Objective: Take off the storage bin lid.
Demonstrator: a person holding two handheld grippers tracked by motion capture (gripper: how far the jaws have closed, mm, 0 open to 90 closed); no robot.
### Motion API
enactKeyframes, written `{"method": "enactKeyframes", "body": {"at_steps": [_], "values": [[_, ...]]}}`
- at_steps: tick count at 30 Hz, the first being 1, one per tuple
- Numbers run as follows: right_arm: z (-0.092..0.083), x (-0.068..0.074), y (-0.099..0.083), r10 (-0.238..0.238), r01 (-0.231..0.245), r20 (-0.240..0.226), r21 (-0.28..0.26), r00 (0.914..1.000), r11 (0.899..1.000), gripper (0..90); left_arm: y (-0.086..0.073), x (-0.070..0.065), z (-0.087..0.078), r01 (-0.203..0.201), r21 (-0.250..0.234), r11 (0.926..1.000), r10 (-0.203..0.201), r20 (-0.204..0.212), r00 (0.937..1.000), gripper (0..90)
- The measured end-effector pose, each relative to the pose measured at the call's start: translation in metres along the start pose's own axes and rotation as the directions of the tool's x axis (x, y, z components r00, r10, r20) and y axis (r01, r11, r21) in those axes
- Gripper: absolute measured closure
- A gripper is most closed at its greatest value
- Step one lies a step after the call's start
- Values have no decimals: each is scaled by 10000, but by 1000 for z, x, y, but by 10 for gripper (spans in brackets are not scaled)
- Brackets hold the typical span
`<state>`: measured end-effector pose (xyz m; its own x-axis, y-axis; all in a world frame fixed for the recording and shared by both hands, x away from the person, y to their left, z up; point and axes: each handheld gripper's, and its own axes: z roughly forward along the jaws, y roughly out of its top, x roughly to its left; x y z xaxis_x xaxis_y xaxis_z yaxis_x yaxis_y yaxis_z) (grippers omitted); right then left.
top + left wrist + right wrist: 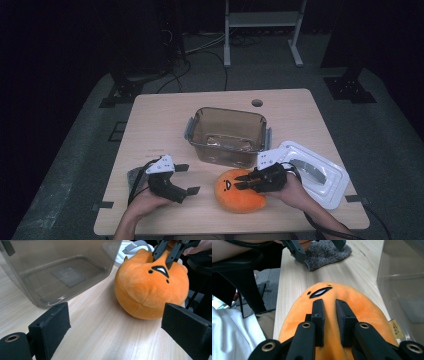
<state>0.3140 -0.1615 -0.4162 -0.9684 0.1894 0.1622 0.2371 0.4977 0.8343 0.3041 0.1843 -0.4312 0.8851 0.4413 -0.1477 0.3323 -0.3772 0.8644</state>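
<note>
An orange plush toy [235,197] with a small stitched face lies on the wooden table near the front edge. My right gripper [240,182] lies across its top, shut on a fold of the plush [367,307], which bulges between the two pads [330,303]. In the left gripper view the same jaws pinch the plush [150,290] just above its face. My left gripper [189,178] rests on the table to the left of the toy, apart from it. Its jaws [120,315] stand wide open with nothing between them.
A clear plastic container [225,150] stands behind the toy, with nothing in it. Its white lid [312,172] lies at the right, beside the right hand. A grey cloth [134,176] lies under the left hand. The table has a round hole [257,103] at the back.
</note>
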Motion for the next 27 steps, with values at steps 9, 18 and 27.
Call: {"method": "enactKeyframes", "body": {"at_steps": [9, 18, 27], "values": [[-2, -2, 3, 294, -295, -108, -93, 9995, 9995, 796, -1, 2, -2, 44, -59, 10000, -44, -60, 10000, 75], [-4, -2, 7, 440, -440, -143, -51, 9989, 9990, 803, -1, 4, -6, 119, -141, 9998, -121, -135, 9998, 75], [-6, 1, 13, 489, -491, -267, -81, 9984, 9988, 808, -2, 6, -8, 168, -157, 9997, -171, -216, 9996, 75]]}}
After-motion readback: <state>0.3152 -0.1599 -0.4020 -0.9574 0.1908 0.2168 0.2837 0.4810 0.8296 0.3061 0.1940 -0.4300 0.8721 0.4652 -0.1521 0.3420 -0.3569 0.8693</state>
